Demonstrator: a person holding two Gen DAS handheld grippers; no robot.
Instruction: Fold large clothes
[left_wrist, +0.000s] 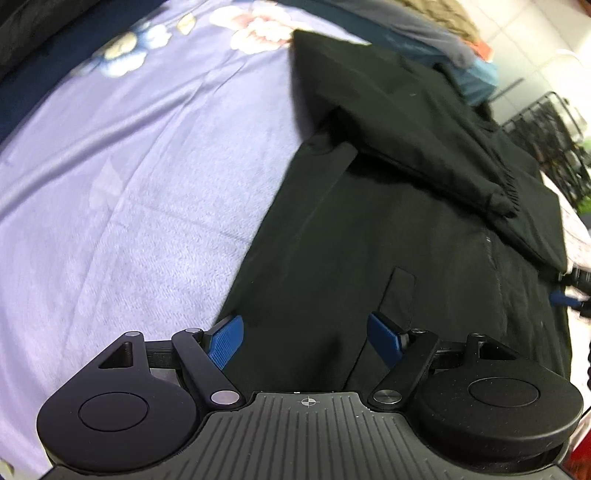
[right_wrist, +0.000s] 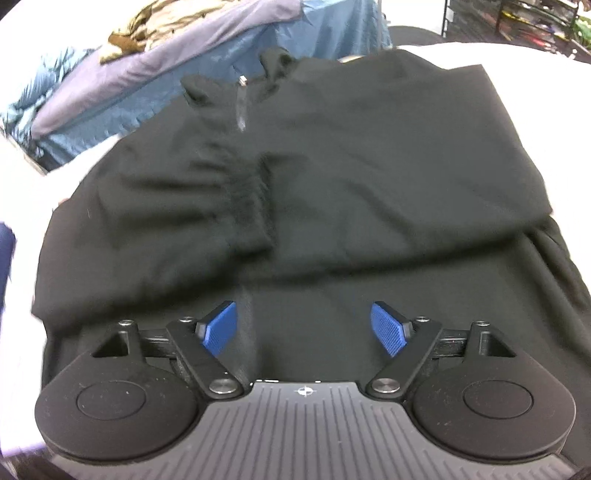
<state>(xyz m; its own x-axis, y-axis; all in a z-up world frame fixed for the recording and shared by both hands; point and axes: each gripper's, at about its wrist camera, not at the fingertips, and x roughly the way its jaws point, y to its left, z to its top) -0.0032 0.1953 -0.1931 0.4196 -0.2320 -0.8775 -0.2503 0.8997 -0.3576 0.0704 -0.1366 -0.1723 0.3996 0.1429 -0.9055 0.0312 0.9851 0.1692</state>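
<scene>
Your left gripper (left_wrist: 303, 341) hovers w/ blue pads spread wide, gripping nothing, over the black jacket's (left_wrist: 369, 240) hem. Right gripper (right_wrist: 304, 328) same deal, pads apart, empty. Jacket's flat on the lavender floral blanket (left_wrist: 147, 184), sleeves folded across, zipper pull (right_wrist: 242, 99) near the collar.
</scene>
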